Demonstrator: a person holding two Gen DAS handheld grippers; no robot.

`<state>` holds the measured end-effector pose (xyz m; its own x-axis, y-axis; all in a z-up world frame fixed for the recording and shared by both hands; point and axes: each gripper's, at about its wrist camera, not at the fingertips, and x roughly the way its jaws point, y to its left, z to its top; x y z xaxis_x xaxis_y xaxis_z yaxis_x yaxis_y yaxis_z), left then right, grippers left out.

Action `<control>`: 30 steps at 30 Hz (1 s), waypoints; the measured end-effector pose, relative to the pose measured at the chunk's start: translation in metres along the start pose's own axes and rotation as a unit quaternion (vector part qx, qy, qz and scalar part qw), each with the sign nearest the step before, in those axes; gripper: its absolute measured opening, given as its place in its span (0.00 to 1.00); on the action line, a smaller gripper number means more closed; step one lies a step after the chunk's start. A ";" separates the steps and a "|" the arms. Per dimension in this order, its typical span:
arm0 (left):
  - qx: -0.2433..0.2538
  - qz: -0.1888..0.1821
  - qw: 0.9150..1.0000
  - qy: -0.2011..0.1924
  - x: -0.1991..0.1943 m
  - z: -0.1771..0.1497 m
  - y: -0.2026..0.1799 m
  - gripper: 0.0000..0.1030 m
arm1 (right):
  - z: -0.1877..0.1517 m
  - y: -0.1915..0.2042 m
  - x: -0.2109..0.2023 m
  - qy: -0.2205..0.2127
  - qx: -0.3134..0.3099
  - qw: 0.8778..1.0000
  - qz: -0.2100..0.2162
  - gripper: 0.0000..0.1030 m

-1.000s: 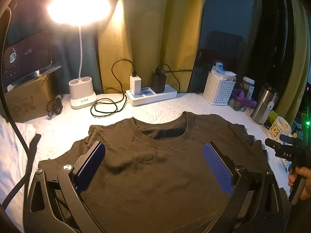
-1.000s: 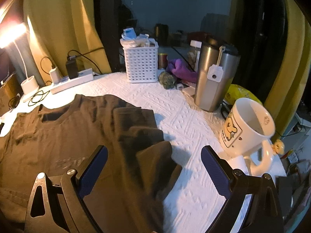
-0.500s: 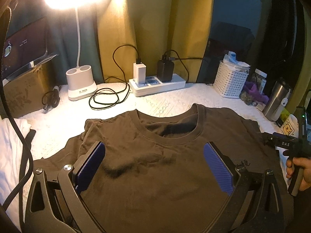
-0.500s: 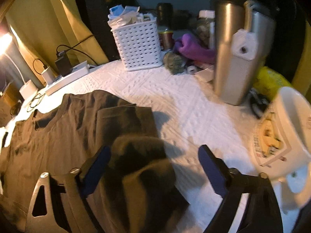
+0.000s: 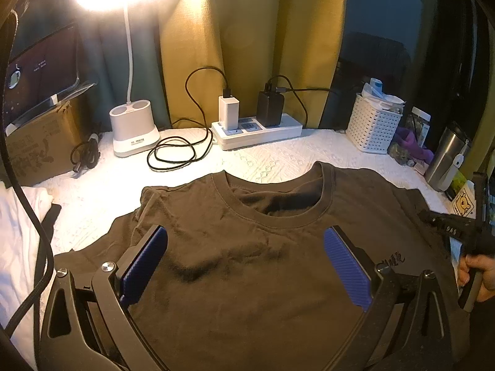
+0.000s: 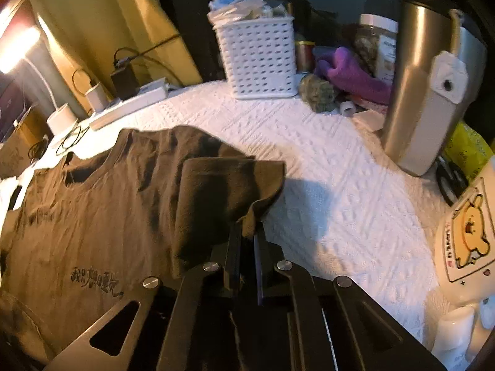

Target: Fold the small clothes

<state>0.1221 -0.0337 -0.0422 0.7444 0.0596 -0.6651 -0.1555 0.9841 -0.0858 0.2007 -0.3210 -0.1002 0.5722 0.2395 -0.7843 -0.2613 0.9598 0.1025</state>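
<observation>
A dark brown T-shirt [image 5: 253, 266] lies face up on the white quilted cover, collar toward the power strip. My left gripper [image 5: 246, 259] hovers open above its chest, blue pads wide apart with nothing pinched. In the right wrist view the same T-shirt [image 6: 102, 210] shows dark printed lettering, and its right sleeve [image 6: 235, 182] is folded over. My right gripper [image 6: 247, 232] is shut on the sleeve's edge, cloth bunched between the pads. A hand [image 5: 476, 275] holds that gripper's handle at the left wrist view's right edge.
Behind the shirt stand a white lamp base [image 5: 134, 131], a coiled black cable [image 5: 176, 154] and a power strip [image 5: 260, 130]. To the right are a white basket [image 6: 260, 58], a steel tumbler [image 6: 430, 92] and a bear-print mug [image 6: 467, 241]. A cardboard box [image 5: 37, 145] sits left.
My right gripper dropped toward the folded sleeve and closed on its edge. The left gripper crept slightly forward over the shirt and stayed open.
</observation>
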 end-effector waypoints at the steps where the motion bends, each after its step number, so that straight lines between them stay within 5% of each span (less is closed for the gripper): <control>1: 0.000 0.001 1.000 0.000 -0.001 0.000 0.000 0.97 | 0.001 -0.005 -0.004 -0.006 0.005 1.000 -0.007 0.06; 13: -0.004 0.000 1.000 -0.008 -0.017 -0.003 0.002 0.97 | 0.004 -0.035 -0.058 -0.054 0.032 0.997 -0.048 0.06; 30: -0.041 -0.013 0.999 -0.029 -0.045 -0.017 0.052 0.97 | 0.017 0.077 -0.089 -0.073 -0.052 0.996 -0.011 0.06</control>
<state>0.0698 0.0124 -0.0294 0.7848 0.0456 -0.6180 -0.1857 0.9688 -0.1643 0.1429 -0.2664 -0.0127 0.6836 0.2454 -0.6874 -0.3224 0.9464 0.0172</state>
